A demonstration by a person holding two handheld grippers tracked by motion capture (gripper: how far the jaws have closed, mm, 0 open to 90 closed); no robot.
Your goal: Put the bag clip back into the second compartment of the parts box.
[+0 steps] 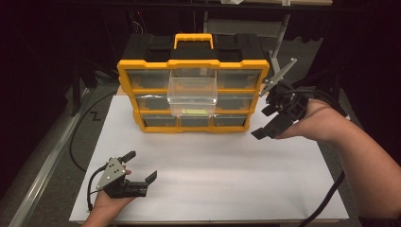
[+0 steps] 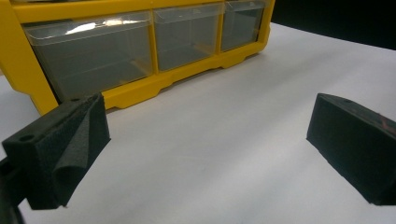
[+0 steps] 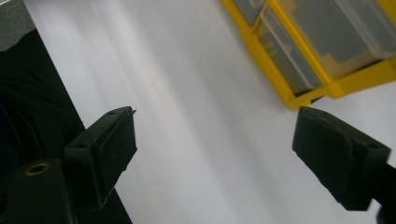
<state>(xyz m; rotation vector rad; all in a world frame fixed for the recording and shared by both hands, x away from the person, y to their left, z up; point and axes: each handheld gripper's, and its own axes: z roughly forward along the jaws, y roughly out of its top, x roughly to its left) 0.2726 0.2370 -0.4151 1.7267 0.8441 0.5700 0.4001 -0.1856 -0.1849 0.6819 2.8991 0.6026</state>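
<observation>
The organizer (image 1: 193, 94) stands at the table's (image 1: 213, 189) far edge, its middle drawer (image 1: 193, 96) pulled out, likely for access. The left gripper (image 1: 140, 166) rests released near the front-left corner; the right gripper (image 1: 267, 122), also spread and empty, hovers beside the organizer's right end.

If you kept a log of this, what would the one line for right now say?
left claw: open, low over table | right claw: open, raised beside organizer | middle drawer: pulled out | held: nothing

White-topped table (image 1: 265, 179) in a dark room, grey floor (image 1: 42, 156) beside it, black surroundings beyond.
</observation>
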